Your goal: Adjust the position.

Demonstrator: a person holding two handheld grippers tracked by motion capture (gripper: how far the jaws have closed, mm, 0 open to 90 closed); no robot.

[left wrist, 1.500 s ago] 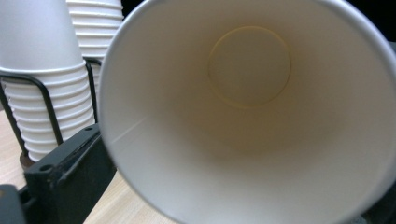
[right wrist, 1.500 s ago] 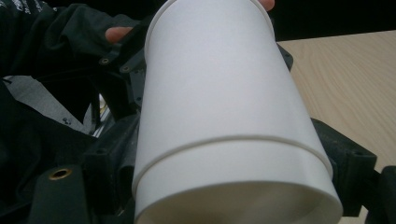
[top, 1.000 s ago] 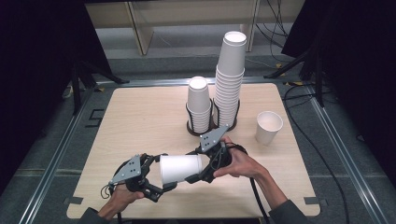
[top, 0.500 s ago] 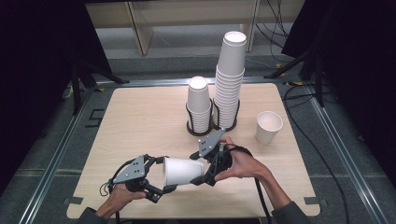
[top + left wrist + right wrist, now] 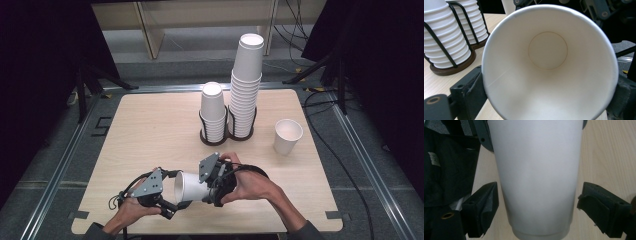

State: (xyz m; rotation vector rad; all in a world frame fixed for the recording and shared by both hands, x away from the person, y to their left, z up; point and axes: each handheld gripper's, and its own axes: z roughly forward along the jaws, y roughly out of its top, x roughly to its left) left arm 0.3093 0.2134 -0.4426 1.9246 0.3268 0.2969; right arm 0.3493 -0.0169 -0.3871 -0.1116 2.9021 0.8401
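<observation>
right claw (image 5: pixel 537 212) newly open around cup (image 5: pixel 536 170)

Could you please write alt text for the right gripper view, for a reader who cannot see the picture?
A white paper cup lies between the right gripper's two open black jaws, base toward the camera, with a gap on each side. Behind it are the light wooden table and, at upper left, part of the left gripper.

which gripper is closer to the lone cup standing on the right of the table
Right. The right gripper sits at the front middle of the table, on the standing cup's side. The left gripper is farther left, beyond the held cup.
</observation>
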